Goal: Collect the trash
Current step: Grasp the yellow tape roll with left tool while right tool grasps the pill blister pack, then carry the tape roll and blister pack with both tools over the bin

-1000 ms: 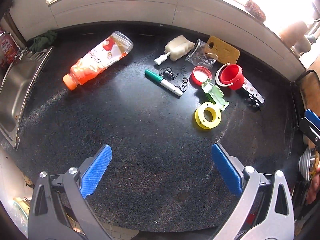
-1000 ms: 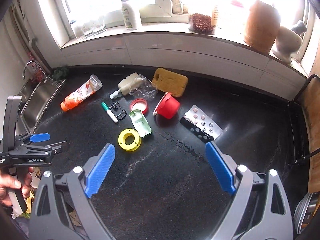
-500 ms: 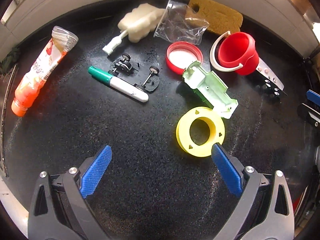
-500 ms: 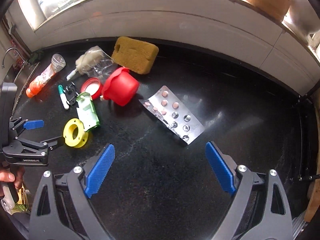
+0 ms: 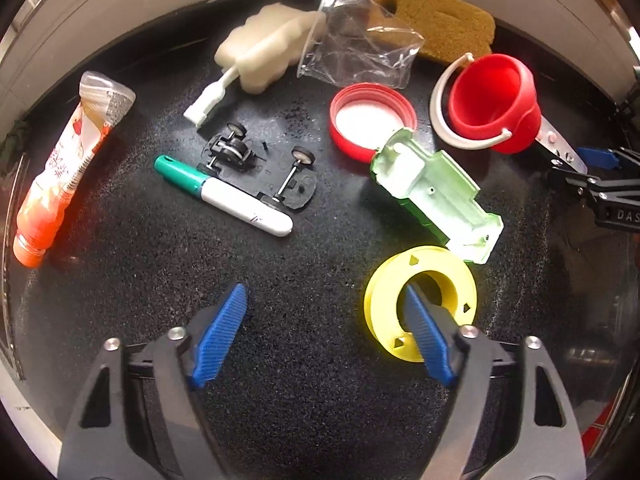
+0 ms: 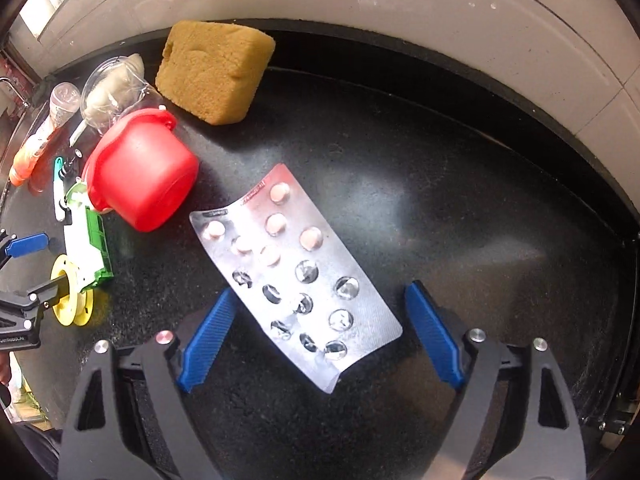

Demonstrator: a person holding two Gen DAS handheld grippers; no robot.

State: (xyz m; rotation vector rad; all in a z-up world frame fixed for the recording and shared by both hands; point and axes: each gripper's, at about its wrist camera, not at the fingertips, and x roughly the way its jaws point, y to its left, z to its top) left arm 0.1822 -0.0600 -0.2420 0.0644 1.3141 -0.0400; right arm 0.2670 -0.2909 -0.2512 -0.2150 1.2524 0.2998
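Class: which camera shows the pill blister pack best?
The right wrist view: the blister pack lies whole and close between the right gripper's closing jaws. The left wrist view shows only a corner behind the red bucket.

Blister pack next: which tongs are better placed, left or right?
Right. The right tongs already straddle the blister pack, jaws closing with the pack between them, pads not yet pressing. The left tongs are busy at the yellow spool, one finger in its hole.

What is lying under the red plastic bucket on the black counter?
The silver blister pack pokes out from behind the red plastic bucket in the left wrist view; the bucket covers the rest. The right wrist view shows no overlap.
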